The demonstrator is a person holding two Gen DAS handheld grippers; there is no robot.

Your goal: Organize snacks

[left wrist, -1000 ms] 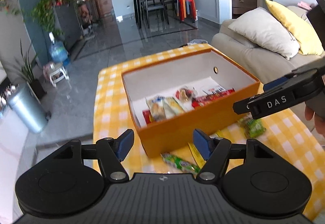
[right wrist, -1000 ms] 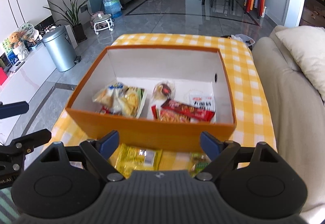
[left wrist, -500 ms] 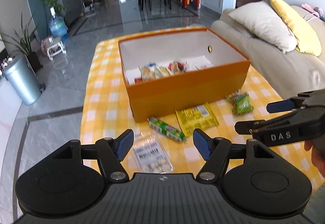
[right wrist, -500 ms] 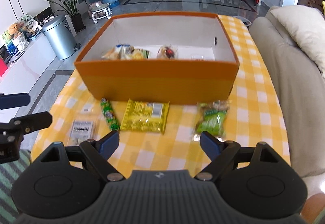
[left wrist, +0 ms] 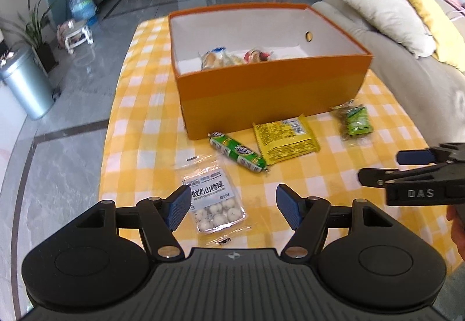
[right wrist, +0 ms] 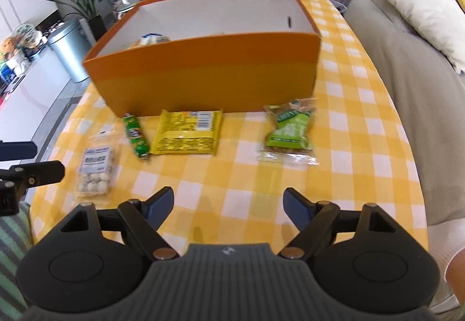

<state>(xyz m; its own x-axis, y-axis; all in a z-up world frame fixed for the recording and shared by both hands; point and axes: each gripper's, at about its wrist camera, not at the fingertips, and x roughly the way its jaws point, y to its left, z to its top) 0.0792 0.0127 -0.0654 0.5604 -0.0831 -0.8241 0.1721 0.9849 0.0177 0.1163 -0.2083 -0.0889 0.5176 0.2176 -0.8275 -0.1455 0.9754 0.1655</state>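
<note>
An orange box [left wrist: 270, 94] [right wrist: 209, 79] stands on the yellow checked table [left wrist: 139, 129] and holds several snacks. In front of it lie a clear bag of white balls [left wrist: 213, 200] [right wrist: 97, 169], a green roll [left wrist: 237, 151] [right wrist: 135, 136], a yellow packet [left wrist: 283, 137] [right wrist: 187, 133] and a green bag [left wrist: 354, 120] [right wrist: 290, 129]. My left gripper [left wrist: 234, 206] is open and empty, just above the clear bag. My right gripper [right wrist: 226, 207] is open and empty, over the table's near edge, short of the green bag and yellow packet.
A beige sofa [right wrist: 407, 65] with pillows runs along the table's right side. A metal bin [left wrist: 26, 88] and plants stand on the floor to the left. The right gripper shows in the left wrist view [left wrist: 401, 167]; the left gripper's fingers [right wrist: 32, 172] show in the right.
Both grippers have drawn back from above the box toward the table's near edge and lowered. The loose snacks in front of the box have come into view.
</note>
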